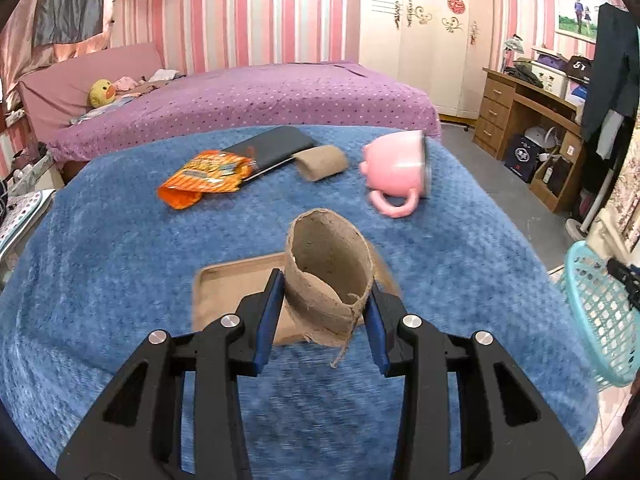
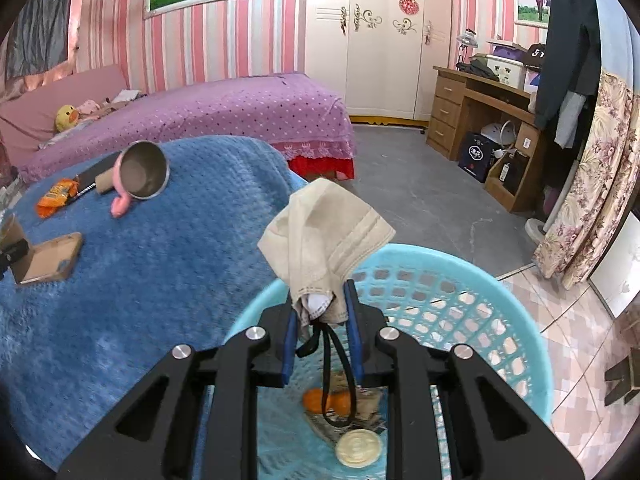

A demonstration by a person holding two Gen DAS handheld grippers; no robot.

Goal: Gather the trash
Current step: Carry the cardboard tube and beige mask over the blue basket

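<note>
My left gripper (image 1: 326,300) is shut on a brown cardboard roll (image 1: 330,276), held above a wooden tray (image 1: 228,292) on the blue blanket (image 1: 120,260). Farther back lie an orange snack wrapper (image 1: 204,180) and a flattened cardboard roll (image 1: 322,162). My right gripper (image 2: 322,310) is shut on a beige face mask (image 2: 324,240), its black ear loops hanging down, above the turquoise basket (image 2: 460,280). Several pieces of trash lie in the basket's bottom. The basket (image 1: 600,312) also shows at the right edge of the left wrist view.
A pink mug (image 1: 396,172) lies on its side on the blanket, next to a black flat case (image 1: 272,148). Behind the table is a purple bed (image 1: 260,96); a wooden desk (image 2: 480,120) and a hanging floral curtain (image 2: 592,184) stand at the right.
</note>
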